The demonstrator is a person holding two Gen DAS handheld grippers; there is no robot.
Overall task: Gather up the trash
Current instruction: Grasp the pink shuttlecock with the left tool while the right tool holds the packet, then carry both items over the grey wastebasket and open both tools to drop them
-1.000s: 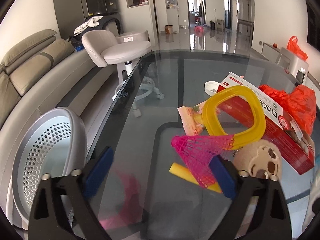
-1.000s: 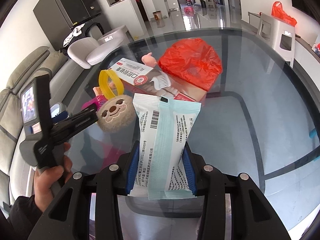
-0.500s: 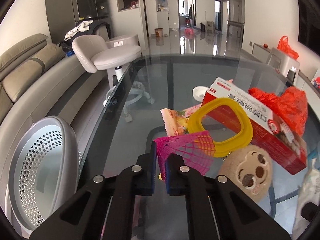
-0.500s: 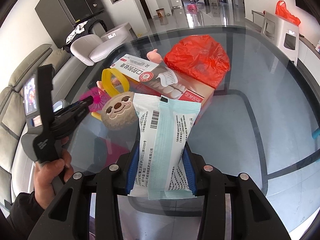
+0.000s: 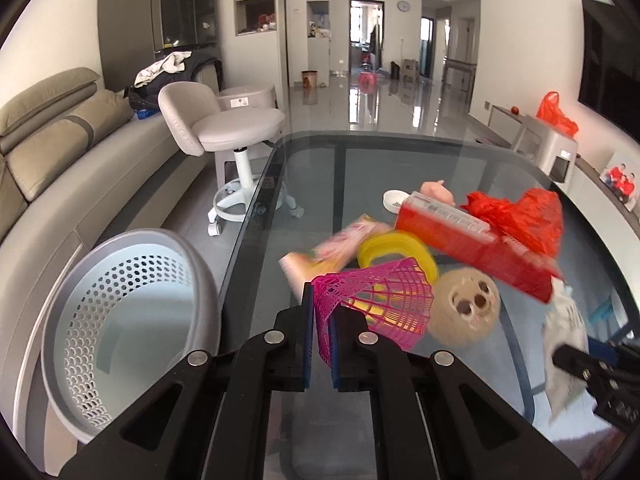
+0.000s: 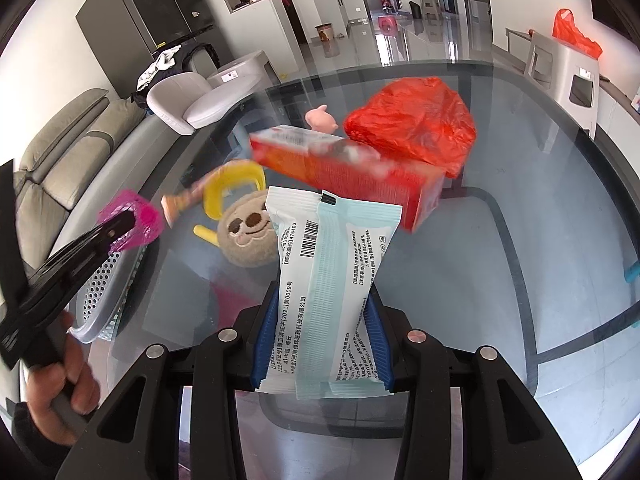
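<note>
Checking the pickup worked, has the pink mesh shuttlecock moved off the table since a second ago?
Yes. The pink shuttlecock, clamped in the left gripper, has lifted off the glass table and away from the yellow stick toward the basket.

your red box (image 6: 352, 168) print smeared by blur so you can't read it, snack wrapper (image 5: 320, 256) just as fuzzy, sloth plush (image 6: 248, 236) half hidden behind your wipes packet (image 6: 328, 280), perforated bin (image 5: 120, 320) cut off at the frame's left edge
</note>
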